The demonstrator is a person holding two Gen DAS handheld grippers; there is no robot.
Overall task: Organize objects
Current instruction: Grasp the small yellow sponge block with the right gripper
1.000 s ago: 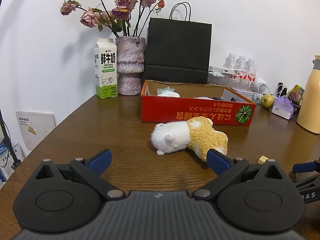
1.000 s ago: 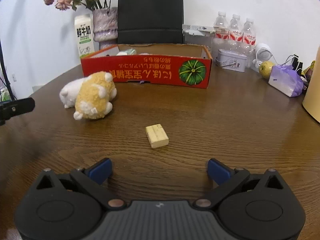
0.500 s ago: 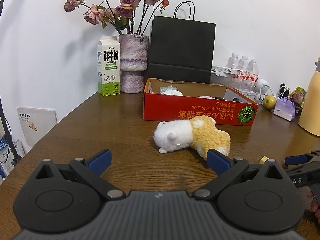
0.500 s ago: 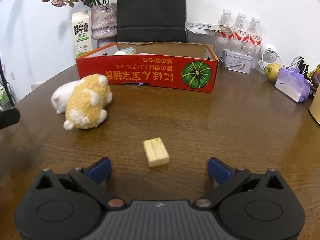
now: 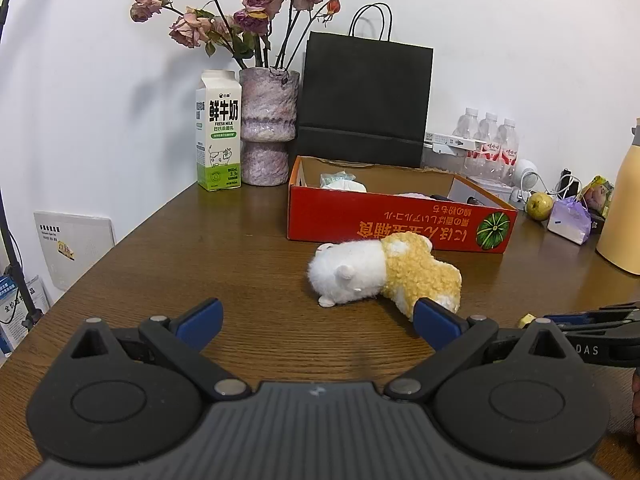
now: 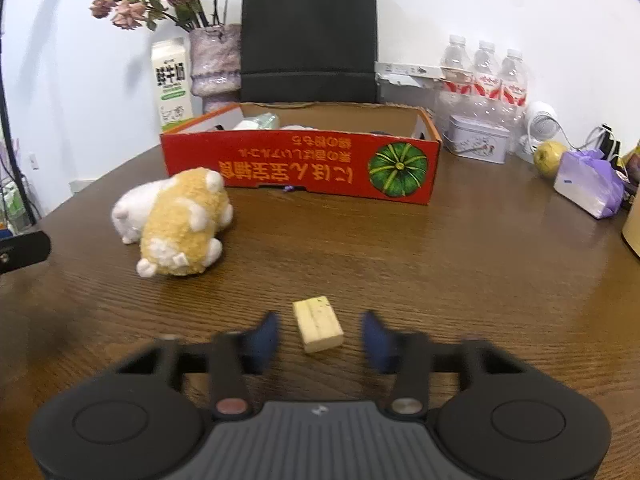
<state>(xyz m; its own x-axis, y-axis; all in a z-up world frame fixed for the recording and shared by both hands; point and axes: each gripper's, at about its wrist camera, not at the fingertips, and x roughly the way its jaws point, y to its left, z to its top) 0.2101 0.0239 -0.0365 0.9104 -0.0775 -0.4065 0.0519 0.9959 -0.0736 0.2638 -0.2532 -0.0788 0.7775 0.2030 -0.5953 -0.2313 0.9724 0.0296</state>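
Observation:
A small pale yellow block (image 6: 318,324) lies on the brown table between the blue fingers of my right gripper (image 6: 320,334). Its jaws are closing and blurred, with a gap still showing on each side of the block. A white and yellow plush toy (image 6: 180,220) lies on its side to the left, in front of the red cardboard box (image 6: 300,168), which holds several items. In the left wrist view my left gripper (image 5: 318,320) stands open and empty just short of the plush toy (image 5: 384,276). The right gripper's fingers (image 5: 580,316) reach in from the right edge.
Behind the box stand a black paper bag (image 6: 308,36), a vase of dried roses (image 5: 268,132) and a milk carton (image 5: 218,132). At the right are water bottles (image 6: 486,72), a tin (image 6: 476,140), an apple (image 6: 550,156), a purple packet (image 6: 588,184) and a yellow flask (image 5: 624,208).
The right gripper's jaws have swung in from wide open to close around the block, which now sits nearer in its view. The left gripper and the plush toy have not moved.

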